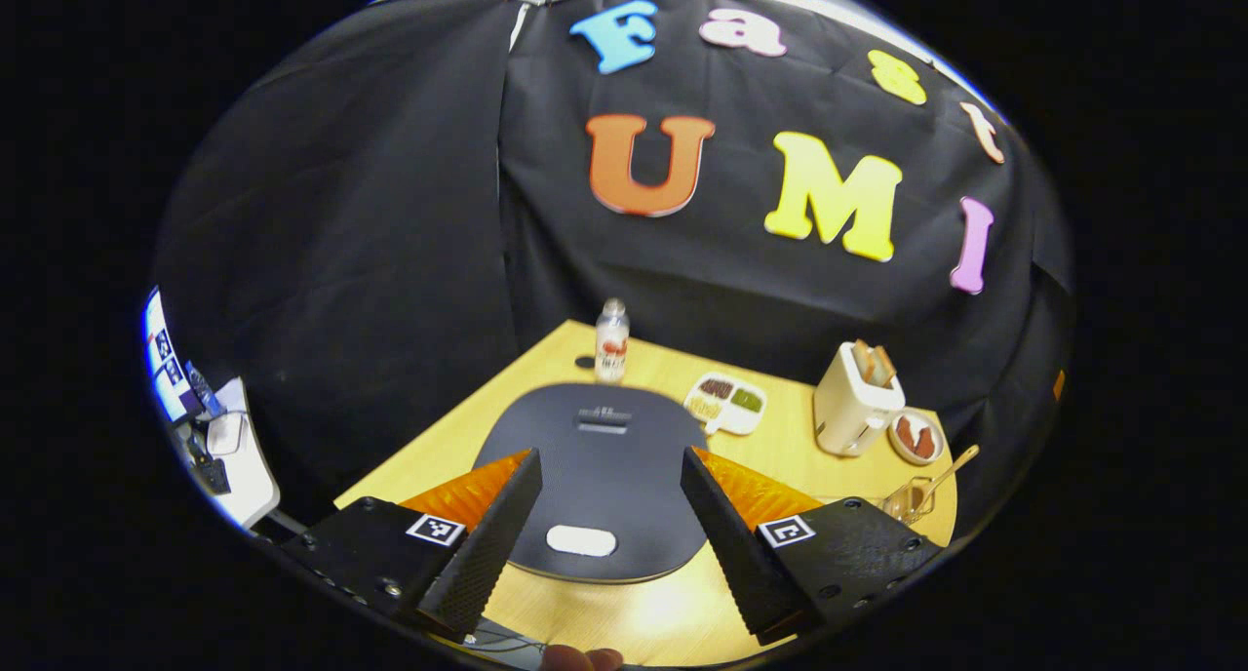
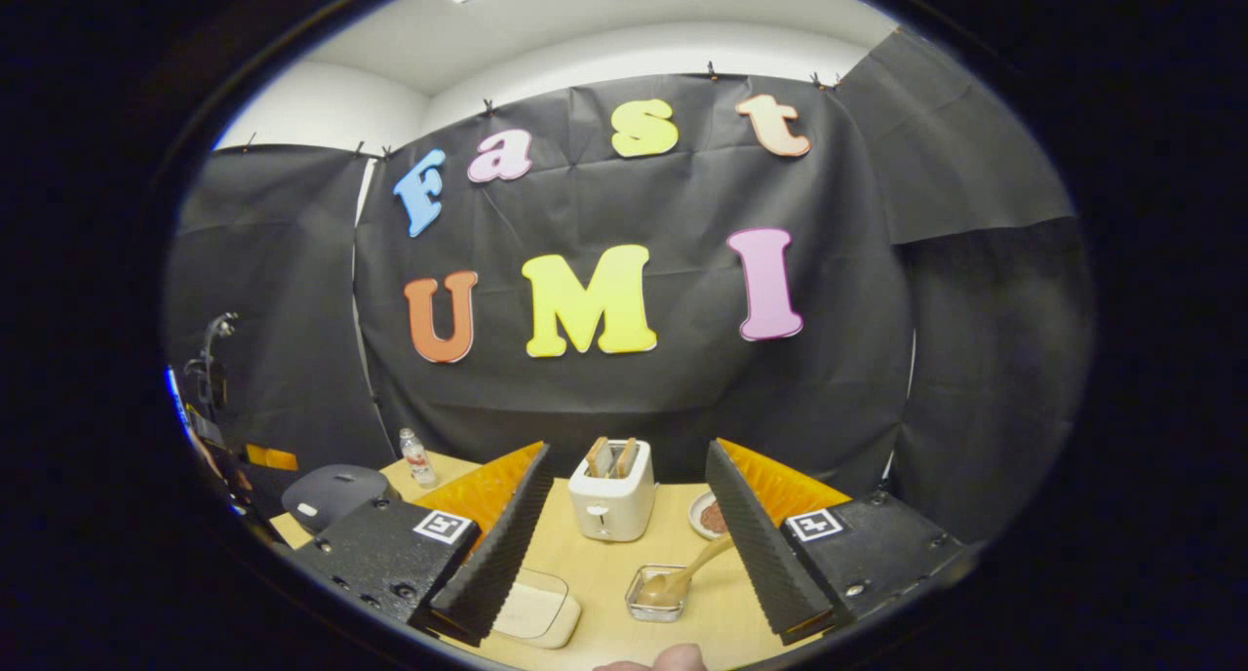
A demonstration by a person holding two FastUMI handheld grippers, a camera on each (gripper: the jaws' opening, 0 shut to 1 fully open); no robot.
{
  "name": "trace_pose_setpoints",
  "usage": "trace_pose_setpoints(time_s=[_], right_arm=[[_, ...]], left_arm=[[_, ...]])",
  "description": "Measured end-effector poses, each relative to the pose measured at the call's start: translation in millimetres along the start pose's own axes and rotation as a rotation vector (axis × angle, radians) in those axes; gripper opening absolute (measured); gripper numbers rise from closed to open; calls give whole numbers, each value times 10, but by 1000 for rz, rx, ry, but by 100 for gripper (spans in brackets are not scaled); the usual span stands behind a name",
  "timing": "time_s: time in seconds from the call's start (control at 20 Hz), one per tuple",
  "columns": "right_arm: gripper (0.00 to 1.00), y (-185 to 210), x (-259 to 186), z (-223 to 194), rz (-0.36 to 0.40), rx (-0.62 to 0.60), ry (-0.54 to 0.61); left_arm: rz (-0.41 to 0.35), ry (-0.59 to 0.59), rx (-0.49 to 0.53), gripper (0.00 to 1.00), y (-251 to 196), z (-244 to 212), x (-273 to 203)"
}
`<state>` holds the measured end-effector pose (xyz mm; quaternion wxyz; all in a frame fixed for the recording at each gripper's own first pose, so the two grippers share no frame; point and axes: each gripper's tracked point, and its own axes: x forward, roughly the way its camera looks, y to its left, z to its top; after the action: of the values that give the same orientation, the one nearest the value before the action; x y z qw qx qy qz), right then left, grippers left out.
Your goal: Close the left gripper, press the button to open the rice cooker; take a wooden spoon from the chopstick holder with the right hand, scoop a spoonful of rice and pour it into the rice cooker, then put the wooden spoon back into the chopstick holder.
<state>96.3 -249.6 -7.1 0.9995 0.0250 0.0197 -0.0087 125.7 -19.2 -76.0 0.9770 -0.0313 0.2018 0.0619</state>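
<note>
In the left gripper view the left gripper [image 1: 604, 544] hangs spread wide and empty over the closed rice cooker [image 1: 600, 476], its button [image 1: 581, 540] toward 6 o'clock. In the right gripper view the right gripper [image 2: 624, 554] gapes empty; the wooden spoon [image 2: 687, 572] lies in a clear container [image 2: 655, 595], handle pointing to 2 o'clock, toaster [image 2: 612, 503] beyond.
</note>
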Motion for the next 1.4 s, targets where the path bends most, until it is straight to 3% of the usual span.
trace_pose_setpoints(time_s=[0.2, 0.4, 0.65, 0.95, 1.15, 1.4], right_arm=[[100, 269, -409, 249, -46, -10, -51], [99, 504, -994, 447, -71, -9, -91], [100, 840, -1582, 309, -85, 18, -74], [99, 1111, -2103, 25, -79, 13, -24], [99, 1256, -2200, -91, -52, 23, 7], [100, 1196, -2208, -62, -79, -11, 2]], left_arm=[[-140, -166, 42, 95, -485, 394, -649], [-261, -252, 27, 95, -864, 389, -1262], [-287, -347, 110, 95, -874, 248, -1841], [-324, -377, 116, 94, -889, 79, -2236], [-333, -379, 130, 94, -910, 65, -2384], [-313, -366, 143, 95, -878, 15, -2386]])
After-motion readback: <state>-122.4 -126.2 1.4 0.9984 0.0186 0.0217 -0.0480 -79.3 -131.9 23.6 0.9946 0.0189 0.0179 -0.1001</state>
